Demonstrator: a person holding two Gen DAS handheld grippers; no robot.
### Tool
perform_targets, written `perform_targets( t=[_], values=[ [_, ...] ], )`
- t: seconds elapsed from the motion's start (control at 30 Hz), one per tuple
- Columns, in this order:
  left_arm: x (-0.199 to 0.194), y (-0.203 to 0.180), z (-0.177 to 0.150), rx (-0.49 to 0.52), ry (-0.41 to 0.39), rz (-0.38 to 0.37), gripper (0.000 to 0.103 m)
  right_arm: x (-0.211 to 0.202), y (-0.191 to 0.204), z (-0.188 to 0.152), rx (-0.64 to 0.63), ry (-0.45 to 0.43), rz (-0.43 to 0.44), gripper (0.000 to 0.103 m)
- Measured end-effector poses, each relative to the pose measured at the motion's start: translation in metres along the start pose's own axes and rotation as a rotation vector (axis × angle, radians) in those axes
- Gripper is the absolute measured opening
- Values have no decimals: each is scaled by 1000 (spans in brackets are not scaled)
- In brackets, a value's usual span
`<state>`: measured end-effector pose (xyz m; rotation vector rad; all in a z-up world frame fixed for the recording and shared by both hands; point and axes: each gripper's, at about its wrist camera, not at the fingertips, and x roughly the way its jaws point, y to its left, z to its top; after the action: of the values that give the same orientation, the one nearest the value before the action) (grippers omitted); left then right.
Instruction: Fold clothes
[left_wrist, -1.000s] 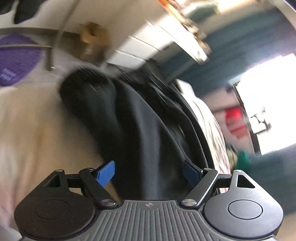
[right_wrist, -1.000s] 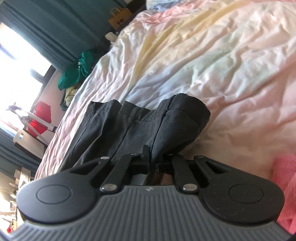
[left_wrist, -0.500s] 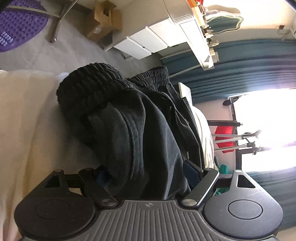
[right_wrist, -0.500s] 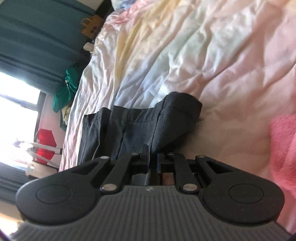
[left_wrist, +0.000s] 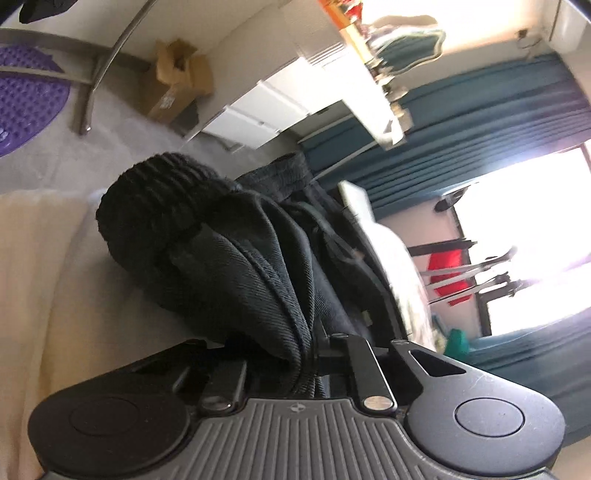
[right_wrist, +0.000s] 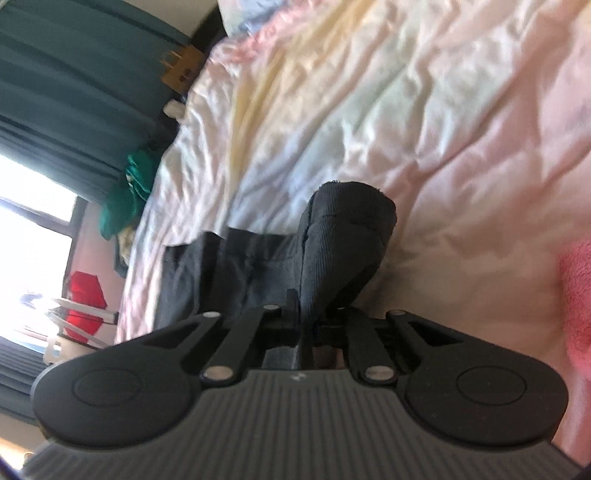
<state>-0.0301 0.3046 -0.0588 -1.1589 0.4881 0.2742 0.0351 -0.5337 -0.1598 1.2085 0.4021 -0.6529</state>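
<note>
Black trousers (left_wrist: 240, 266) with a ribbed band (left_wrist: 155, 199) lie bunched on a pale bed sheet (left_wrist: 33, 280). In the left wrist view my left gripper (left_wrist: 306, 354) has its jaws closing on a thick fold of the black cloth, which fills the gap between them. Seen from the right wrist, my right gripper (right_wrist: 308, 317) is shut on the trousers (right_wrist: 236, 266) just below a ribbed cuff (right_wrist: 347, 236) that stands up in front of it. Both pairs of fingertips are hidden by cloth.
The crumpled pastel sheet (right_wrist: 406, 110) spreads beyond the cuff, with a pink towel (right_wrist: 580, 295) at the right edge. Off the bed are a cardboard box (left_wrist: 177, 81), white drawers (left_wrist: 266, 110), a purple mat (left_wrist: 26, 99), teal curtains (left_wrist: 480, 122) and a green cloth (right_wrist: 125, 199).
The left gripper stood wide open around the trousers and has now shut on a fold, sinking closer to the cloth. The right gripper kept its hold and rolled a little.
</note>
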Motion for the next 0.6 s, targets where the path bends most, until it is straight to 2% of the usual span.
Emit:
perform_targets(
  t=[0.2,0.37,0.43,0.53,0.6],
  values=[
    [-41,-15,4,10,-53,-166,9,-38,15,-4,-75,-104,67,7],
    [-53,-58,34,72,-35,-184,9,-55,32,5,-186,-131,64,7],
    [-46,-85,48,115,-43,-167,9,-51,53,7,-220,-141,68,7],
    [-18,-132,70,157,-35,-151,9,-42,92,11,-267,-157,73,7],
    [15,-166,84,179,-24,-134,9,-29,124,18,-277,-166,82,7]
  ],
)
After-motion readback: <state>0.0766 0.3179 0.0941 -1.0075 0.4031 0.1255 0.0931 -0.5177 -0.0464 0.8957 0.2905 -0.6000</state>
